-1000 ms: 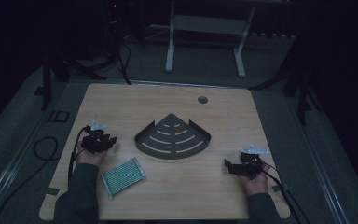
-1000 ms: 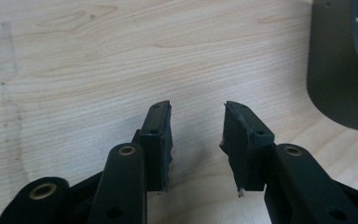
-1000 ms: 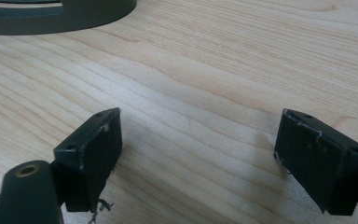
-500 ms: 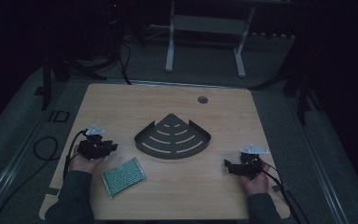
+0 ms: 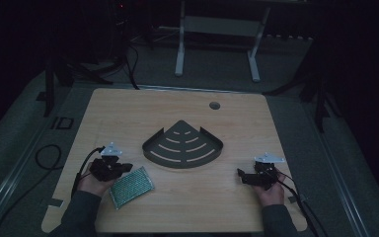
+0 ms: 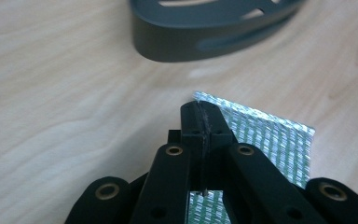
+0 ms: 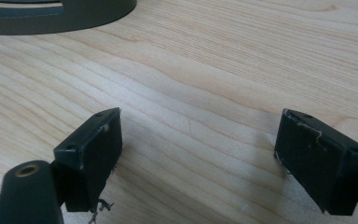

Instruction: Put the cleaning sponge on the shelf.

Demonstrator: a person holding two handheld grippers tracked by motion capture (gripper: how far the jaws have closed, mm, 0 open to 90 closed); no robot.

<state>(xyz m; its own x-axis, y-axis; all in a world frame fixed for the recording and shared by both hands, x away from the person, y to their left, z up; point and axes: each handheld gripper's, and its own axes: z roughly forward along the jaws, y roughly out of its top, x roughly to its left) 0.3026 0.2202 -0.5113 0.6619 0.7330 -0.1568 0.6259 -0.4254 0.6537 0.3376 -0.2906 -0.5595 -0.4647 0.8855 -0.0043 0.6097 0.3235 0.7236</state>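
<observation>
A green-and-white mesh scrub pad (image 5: 132, 186) lies flat on the wooden table (image 5: 177, 108) near the front left. My left gripper (image 5: 125, 168) rests at the pad's upper-left corner. In the left gripper view its jaws are pressed together over the pad (image 6: 279, 140), and the left gripper (image 6: 200, 112) is shut with nothing seen between the tips. A dark fan-shaped slotted tray (image 5: 182, 145) sits at the table's centre. My right gripper (image 5: 241, 176) lies low at the front right; the right gripper (image 7: 200, 140) is open over bare wood.
The dark tray's curved wall (image 6: 205, 37) rises just beyond the pad, and the tray's edge (image 7: 51, 18) shows at the top left of the right gripper view. A round cable hole (image 5: 214, 105) sits at the back of the table. Cables trail off both front corners.
My left gripper has moved toward the near edge and rightward, ending at the pad's corner. The pad, tray and right gripper have stayed put.
</observation>
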